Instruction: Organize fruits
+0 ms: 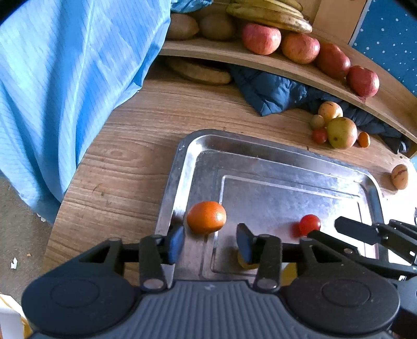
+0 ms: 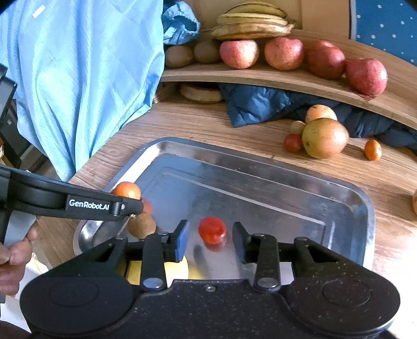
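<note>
We see a metal tray (image 1: 286, 167) lying on the wooden bench (image 1: 125, 167), its long side running from lower left to upper right in both wrist views. Our left tool (image 1: 209, 241) stands with its jaws apart and nothing between the pads; a small orange citrus fruit (image 1: 206, 217) sits just beyond them, by the tray's left rim, its slightly longer axis lying across the view. Our right tool (image 2: 210, 241) also has its jaws apart, and a cherry tomato (image 2: 212, 230) rests on the tray floor between its fingers, touched by neither pad. In the right wrist view a brown round fruit (image 2: 142, 225) lies under the left tool's arm, close by the orange one. Beyond the tray, loose on the bench, sit a yellow-green apple (image 2: 325, 138), a paler fruit (image 2: 321, 112) behind it, another small tomato (image 2: 293, 143) and a small orange fruit (image 2: 373, 149). A raised wooden shelf (image 2: 286, 78) carries a row of red apples (image 2: 284, 53), kiwis (image 2: 179, 56) and bananas (image 2: 252, 23). A light blue garment (image 2: 86, 78) fills the left side.
</note>
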{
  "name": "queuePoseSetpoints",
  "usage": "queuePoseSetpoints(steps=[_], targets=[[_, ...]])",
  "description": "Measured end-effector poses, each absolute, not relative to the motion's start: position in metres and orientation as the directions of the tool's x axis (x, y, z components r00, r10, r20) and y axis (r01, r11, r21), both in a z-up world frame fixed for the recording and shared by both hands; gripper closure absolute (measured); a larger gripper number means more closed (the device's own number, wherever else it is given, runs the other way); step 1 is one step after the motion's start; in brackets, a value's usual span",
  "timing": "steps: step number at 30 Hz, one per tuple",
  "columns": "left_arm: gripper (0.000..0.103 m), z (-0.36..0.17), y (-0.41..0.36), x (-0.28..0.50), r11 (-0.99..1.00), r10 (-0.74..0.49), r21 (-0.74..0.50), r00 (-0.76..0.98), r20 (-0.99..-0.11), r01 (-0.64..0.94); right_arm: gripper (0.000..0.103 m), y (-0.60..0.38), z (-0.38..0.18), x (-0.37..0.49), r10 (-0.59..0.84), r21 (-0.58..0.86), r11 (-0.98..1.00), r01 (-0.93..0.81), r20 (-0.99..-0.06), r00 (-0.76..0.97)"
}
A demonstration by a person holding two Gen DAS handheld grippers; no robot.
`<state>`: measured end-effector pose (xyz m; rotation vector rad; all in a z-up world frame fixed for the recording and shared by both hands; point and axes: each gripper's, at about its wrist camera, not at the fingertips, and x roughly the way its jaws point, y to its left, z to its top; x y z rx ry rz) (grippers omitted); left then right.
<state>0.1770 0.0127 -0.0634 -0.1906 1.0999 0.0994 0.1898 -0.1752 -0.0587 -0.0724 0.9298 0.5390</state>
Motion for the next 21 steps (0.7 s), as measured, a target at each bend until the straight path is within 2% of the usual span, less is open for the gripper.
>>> queuePoseSetpoints(steps=[7,12,17,19,21], targets=[[0.034,-0.053,0.008,0.162,0.977,0.003,-0.100,0.478,-0.878,-0.188,0.041,-0.192,-0.054,0.181,0.364,0.141,0.896,-0.421,-0.775,0.517],[0.020,-0.044,0.010,0.147,0.975,0.020,-0.093,0.493,-0.870,-0.204,0.030,-0.205,-0.052,0.170,0.337,0.129,0.913,-0.386,-0.771,0.540],[0.014,-0.036,0.012,0.133,0.979,0.009,-0.093,0.498,-0.867,-0.180,0.018,-0.216,-0.051,0.160,0.315,0.128,0.928,-0.350,-0.773,0.551],[0.011,-0.033,0.013,0.128,0.982,-0.005,-0.099,0.504,-0.864,-0.159,0.009,-0.219,-0.048,0.155,0.315,0.133,0.930,-0.343,-0.771,0.554],[0.008,-0.031,0.015,0.124,0.985,-0.021,-0.106,0.508,-0.861,-0.139,0.006,-0.221,-0.045,0.151,0.312,0.133,0.932,-0.338,-0.769,0.557]])
